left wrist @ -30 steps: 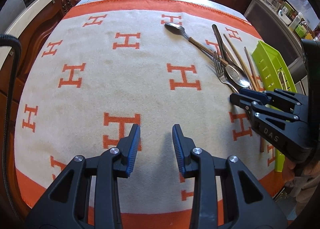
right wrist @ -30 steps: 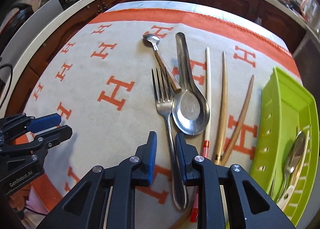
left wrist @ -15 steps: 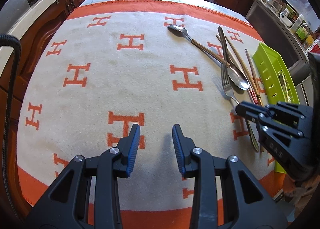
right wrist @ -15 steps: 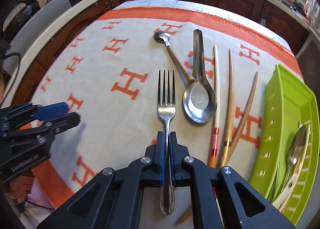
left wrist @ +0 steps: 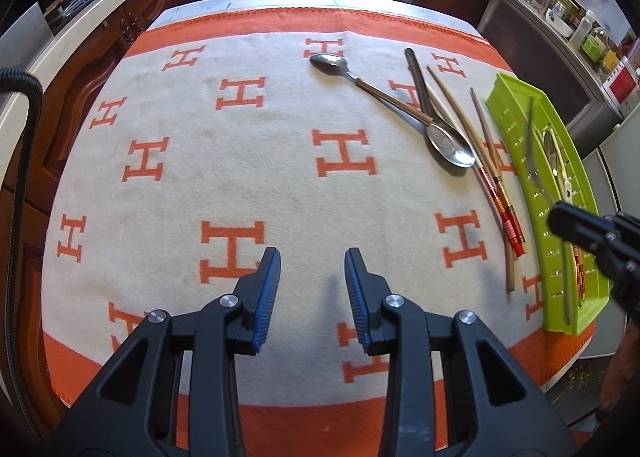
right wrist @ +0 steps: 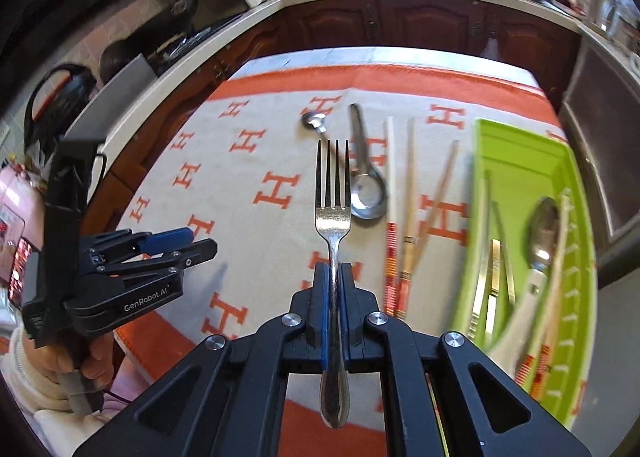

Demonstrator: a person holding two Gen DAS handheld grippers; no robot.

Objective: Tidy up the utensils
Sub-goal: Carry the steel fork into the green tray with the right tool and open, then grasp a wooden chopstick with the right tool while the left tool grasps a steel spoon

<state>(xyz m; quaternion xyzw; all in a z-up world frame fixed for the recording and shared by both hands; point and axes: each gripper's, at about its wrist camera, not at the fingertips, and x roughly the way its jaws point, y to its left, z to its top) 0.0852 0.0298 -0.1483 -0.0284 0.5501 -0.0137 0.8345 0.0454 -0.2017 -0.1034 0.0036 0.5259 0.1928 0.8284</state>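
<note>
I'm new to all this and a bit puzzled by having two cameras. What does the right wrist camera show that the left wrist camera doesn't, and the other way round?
Only the right wrist view shows the fork, clamped by its handle in the right gripper, and a person's hand holding the left gripper.

Only the left wrist view shows the left gripper's two fingers head-on, standing apart with nothing between them.

Both show the patterned cloth, the big spoon, the chopsticks and the green tray.
</note>
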